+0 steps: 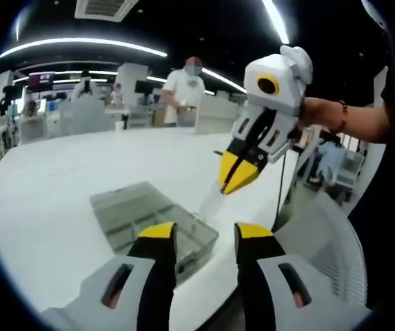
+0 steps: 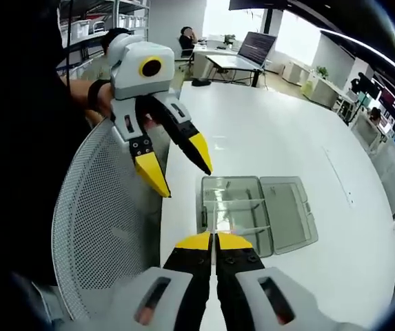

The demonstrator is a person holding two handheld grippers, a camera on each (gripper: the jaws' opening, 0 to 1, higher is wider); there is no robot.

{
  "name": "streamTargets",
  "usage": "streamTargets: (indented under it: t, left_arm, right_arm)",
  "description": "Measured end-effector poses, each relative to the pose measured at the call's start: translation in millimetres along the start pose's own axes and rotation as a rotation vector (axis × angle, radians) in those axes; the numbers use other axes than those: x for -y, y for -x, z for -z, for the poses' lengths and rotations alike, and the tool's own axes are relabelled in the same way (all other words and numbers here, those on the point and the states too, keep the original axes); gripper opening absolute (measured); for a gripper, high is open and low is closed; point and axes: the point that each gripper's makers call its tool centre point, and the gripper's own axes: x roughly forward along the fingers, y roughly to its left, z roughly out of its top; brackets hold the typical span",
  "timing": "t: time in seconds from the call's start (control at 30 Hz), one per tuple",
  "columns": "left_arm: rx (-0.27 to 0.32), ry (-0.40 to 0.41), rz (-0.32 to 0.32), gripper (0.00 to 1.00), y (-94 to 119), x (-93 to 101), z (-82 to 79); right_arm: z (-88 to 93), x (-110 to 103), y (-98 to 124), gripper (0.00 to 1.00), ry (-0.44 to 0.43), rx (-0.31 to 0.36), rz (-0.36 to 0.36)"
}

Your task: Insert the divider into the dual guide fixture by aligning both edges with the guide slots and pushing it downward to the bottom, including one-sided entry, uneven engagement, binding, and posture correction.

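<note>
On the broad white table (image 2: 280,131) the clear plastic compartment box (image 2: 256,214) lies open, the right claw (image 1: 240,176) pinching a thin translucent divider (image 1: 209,202) above it — left claw (image 2: 181,167) wide, empty — next, align both edges.

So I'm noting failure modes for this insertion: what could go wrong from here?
The right gripper pinches the clear divider by its top edge only, above the open clear box, so it might twist and enter one guide slot first, then bind. The left gripper hangs open beside the box near the table edge, not steadying it; a downward push could shift the box.
</note>
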Motion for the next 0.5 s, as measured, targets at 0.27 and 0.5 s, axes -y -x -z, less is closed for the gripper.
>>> streamTargets:
  t: [0.27, 0.5]
  left_arm:
    - [-0.006, 0.006, -0.008, 0.36, 3, -3.5, 3.2]
    - [-0.003, 0.006, -0.022, 0.43, 3, -9.1, 4.3]
  right_arm:
    - [8.4, 10, -4, 0.0, 0.049, -0.081, -0.007]
    - [11.8, 19, -13, 0.0, 0.058, -0.119, -0.025]
